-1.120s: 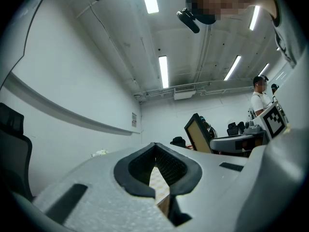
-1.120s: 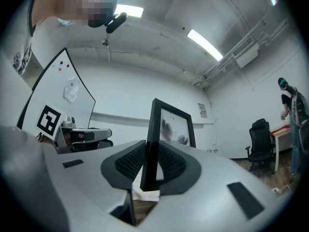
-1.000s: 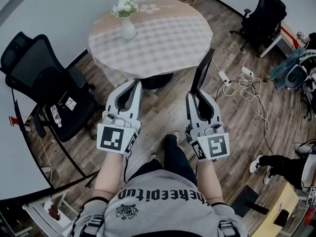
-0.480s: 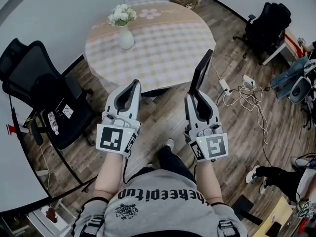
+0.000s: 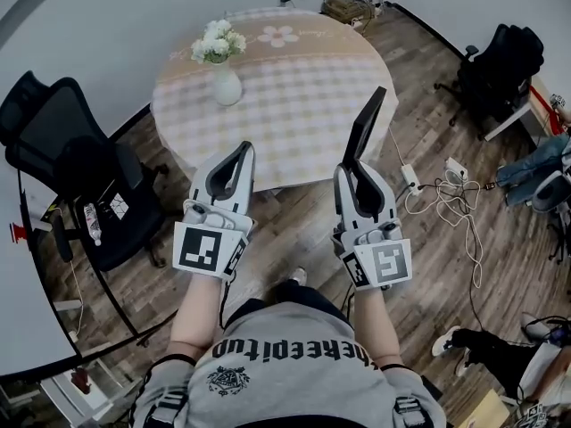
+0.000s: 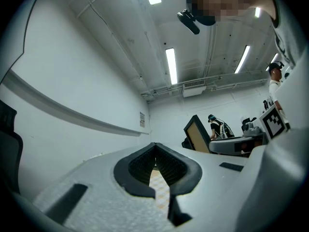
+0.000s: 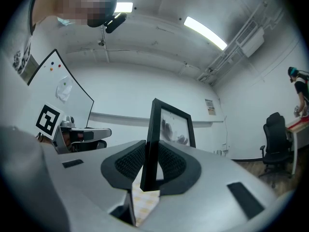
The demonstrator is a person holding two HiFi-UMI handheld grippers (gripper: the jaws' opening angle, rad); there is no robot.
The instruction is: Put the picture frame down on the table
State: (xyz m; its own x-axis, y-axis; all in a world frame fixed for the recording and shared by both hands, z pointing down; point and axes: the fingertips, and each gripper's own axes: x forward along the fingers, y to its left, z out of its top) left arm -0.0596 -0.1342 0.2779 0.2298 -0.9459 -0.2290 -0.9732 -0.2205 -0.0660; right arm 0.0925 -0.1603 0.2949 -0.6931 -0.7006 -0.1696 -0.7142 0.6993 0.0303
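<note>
Picture frame (image 5: 365, 130) | I see it upright, pinched at its lower edge in my right gripper (image 5: 353, 169), in the air by the table (image 5: 294, 87) near edge | left gripper (image 5: 241, 150) closed on nothing

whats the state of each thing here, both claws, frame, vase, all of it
left claw: shut, empty
right claw: shut on the frame's edge
frame: upright, held in the air, not yet on the table
vase: upright on the table, flowers in it
table: covered with a checked cloth
chair: unoccupied
</note>
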